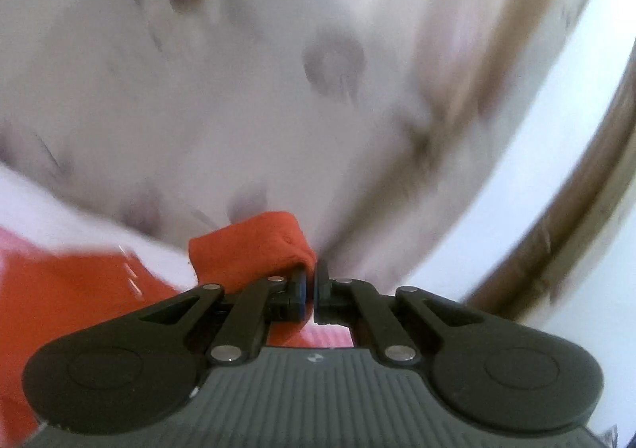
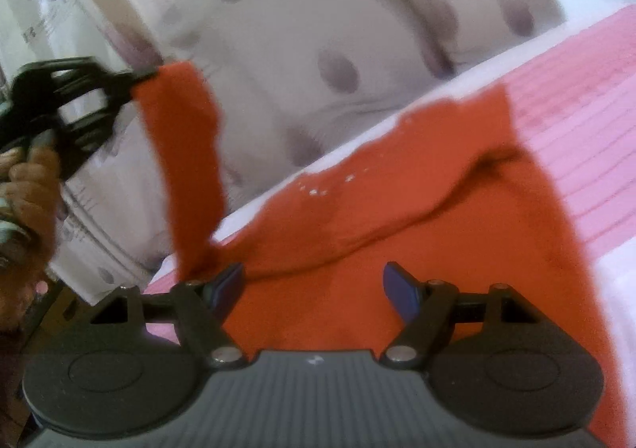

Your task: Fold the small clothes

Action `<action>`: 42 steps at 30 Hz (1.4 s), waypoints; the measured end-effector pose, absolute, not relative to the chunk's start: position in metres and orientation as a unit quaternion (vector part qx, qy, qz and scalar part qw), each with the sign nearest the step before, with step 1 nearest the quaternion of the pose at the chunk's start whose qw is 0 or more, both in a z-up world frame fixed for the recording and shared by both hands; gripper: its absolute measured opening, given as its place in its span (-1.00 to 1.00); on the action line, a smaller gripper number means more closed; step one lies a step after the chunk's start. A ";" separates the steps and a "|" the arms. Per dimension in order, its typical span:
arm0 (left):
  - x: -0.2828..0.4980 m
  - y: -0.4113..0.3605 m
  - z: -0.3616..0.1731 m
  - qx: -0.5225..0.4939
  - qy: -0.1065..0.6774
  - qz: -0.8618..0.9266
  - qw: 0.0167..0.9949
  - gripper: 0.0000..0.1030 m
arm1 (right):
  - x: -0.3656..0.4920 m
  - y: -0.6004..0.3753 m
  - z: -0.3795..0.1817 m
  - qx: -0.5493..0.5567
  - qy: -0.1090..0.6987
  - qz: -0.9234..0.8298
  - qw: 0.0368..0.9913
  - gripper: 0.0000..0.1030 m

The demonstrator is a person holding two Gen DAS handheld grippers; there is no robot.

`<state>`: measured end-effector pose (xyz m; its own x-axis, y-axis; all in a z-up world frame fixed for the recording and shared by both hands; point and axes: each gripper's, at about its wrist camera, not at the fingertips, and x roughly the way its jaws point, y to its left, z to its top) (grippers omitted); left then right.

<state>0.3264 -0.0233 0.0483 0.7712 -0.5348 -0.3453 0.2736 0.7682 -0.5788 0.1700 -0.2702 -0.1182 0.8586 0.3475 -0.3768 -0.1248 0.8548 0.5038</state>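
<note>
A small orange garment (image 2: 397,233) lies on a pink striped cover (image 2: 576,122). My left gripper (image 1: 311,281) is shut on one end of the garment (image 1: 246,245). In the right wrist view the left gripper (image 2: 135,86) holds a long orange strip (image 2: 187,154) lifted up off the bed at the upper left. My right gripper (image 2: 314,289) is open and empty, its blue pads (image 2: 401,289) just above the garment's body. The left wrist view is blurred.
A white pillow or quilt with grey-purple dots (image 2: 338,70) lies behind the garment, and also shows in the left wrist view (image 1: 278,70). A brown wooden edge (image 1: 556,233) runs at the right. The person's hand (image 2: 28,185) holds the left gripper.
</note>
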 end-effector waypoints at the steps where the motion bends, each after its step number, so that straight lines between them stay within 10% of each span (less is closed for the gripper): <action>1: 0.331 -0.039 0.036 -0.249 0.268 -0.228 0.902 -0.94 | 0.167 -0.277 -0.116 0.244 0.232 0.124 0.933 0.49; 6: 0.344 -0.085 -0.029 -0.223 0.306 -0.274 0.884 -0.75 | 0.152 -0.304 -0.112 0.257 0.216 0.114 0.935 0.54; 8: 0.344 -0.091 -0.045 -0.209 0.304 -0.282 0.886 0.47 | 0.150 -0.310 -0.114 0.257 0.216 0.108 0.936 0.57; 10: 0.335 -0.086 -0.049 -0.210 0.273 -0.273 0.898 0.96 | 0.148 -0.318 -0.119 0.263 0.221 0.103 0.933 0.57; 20: 0.272 0.051 -0.072 -0.246 0.239 -0.144 0.928 1.00 | 0.177 -0.313 -0.088 0.228 0.199 0.124 0.945 0.60; 30: 0.245 0.116 -0.121 -0.327 0.191 -0.074 0.922 1.00 | 0.309 -0.226 -0.077 -0.086 0.255 -0.016 0.963 0.55; 37: 0.240 0.102 -0.109 -0.289 0.186 -0.072 0.936 1.00 | 0.259 -0.347 -0.101 0.249 0.254 -0.056 0.933 0.56; 42: 0.241 0.103 -0.114 -0.295 0.194 -0.076 0.932 1.00 | 0.238 -0.365 -0.104 0.291 0.214 -0.003 0.933 0.59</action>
<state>0.2411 0.1029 -0.1138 0.9132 -0.2568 -0.3164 0.0278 0.8139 -0.5803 0.2376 -0.3647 -0.1037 0.9087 0.1191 -0.4000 0.1294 0.8308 0.5413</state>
